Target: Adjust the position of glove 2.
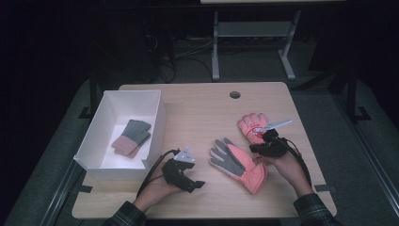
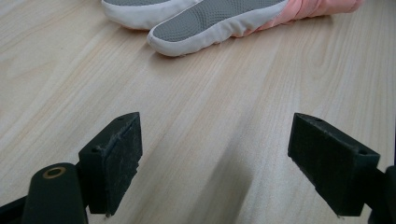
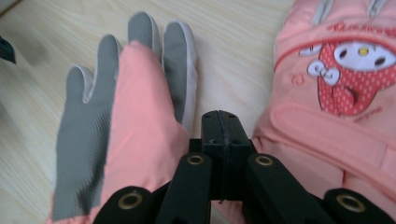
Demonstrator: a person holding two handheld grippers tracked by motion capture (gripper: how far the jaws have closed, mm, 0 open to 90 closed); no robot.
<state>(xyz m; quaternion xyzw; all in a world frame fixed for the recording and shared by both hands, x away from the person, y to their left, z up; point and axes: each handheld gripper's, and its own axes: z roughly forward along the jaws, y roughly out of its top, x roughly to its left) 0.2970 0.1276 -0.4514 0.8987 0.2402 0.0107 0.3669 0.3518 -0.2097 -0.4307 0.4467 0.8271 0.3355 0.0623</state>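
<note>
On the pale wooden table (image 1: 197, 108) in a dark room, the left gripper (image 1: 184, 175) gapes empty near the white box (image 1: 157, 123), while the right gripper (image 1: 263, 141) sits pressed together, empty, between two pink gloves (image 1: 240, 162).

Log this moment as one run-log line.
left gripper: open, nothing held | right gripper: shut, between the gloves | palm-up glove: flat on table | printed glove: beside it | white box: small gloves inside

Lettering on the pink glove

The pink glove (image 3: 336, 93) with the cartoon rabbit patch (image 3: 357, 77) carries a short line of red embroidered script just above the figure, cut off by the frame edge and too small to read; no other writing shows.
</note>
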